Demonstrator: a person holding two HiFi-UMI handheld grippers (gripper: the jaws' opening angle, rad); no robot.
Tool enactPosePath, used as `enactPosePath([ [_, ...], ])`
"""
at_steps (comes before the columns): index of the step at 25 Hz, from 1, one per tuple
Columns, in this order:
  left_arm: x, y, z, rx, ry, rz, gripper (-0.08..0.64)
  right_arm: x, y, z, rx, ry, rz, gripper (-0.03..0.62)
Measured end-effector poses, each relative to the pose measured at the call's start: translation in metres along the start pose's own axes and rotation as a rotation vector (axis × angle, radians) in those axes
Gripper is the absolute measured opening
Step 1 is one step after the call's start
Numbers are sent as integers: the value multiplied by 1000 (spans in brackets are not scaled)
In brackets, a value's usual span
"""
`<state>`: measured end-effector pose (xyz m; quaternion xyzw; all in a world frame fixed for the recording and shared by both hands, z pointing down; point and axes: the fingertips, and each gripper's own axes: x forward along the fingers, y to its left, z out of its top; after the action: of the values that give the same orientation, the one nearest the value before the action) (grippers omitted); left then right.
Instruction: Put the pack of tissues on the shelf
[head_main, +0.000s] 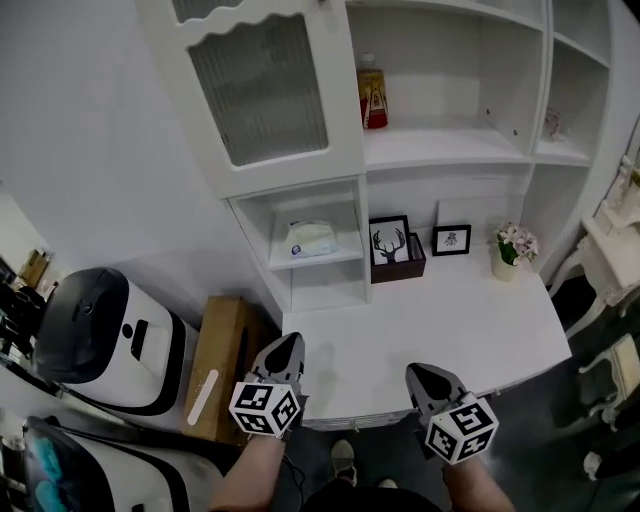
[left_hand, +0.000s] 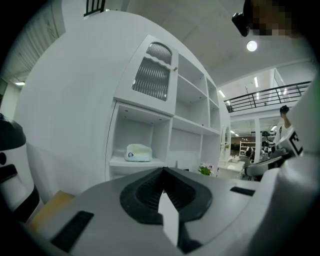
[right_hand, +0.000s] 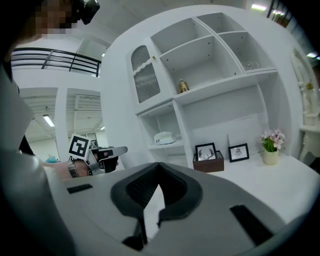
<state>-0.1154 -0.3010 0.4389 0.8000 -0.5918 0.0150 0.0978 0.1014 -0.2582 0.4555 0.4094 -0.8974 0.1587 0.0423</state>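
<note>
The pack of tissues (head_main: 313, 238), pale with a blue label, lies on the small shelf (head_main: 330, 262) under the glass-door cabinet. It also shows in the left gripper view (left_hand: 138, 152) and in the right gripper view (right_hand: 164, 137). My left gripper (head_main: 285, 345) hangs over the desk's front left corner, well short of the shelf. Its jaws are shut and empty (left_hand: 162, 170). My right gripper (head_main: 428, 372) is at the desk's front edge, further right, with its jaws shut on nothing (right_hand: 159, 164). From the right gripper view the left gripper (right_hand: 107, 152) appears at the left.
On the white desk (head_main: 450, 320) stand a deer picture (head_main: 389, 242), a small frame (head_main: 451, 239) and a flower pot (head_main: 512, 250). A bottle (head_main: 372, 92) sits on an upper shelf. A cardboard box (head_main: 222, 360) and a white machine (head_main: 110, 340) stand left of the desk.
</note>
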Motion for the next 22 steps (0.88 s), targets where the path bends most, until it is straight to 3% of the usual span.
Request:
enactPosePath([
  [10, -67, -64, -23, 41, 18, 31, 3, -48, 14, -17, -16, 13, 85, 3],
  [22, -138, -97, -41, 23, 34, 101, 3, -70, 46, -43, -28, 70, 201, 3],
])
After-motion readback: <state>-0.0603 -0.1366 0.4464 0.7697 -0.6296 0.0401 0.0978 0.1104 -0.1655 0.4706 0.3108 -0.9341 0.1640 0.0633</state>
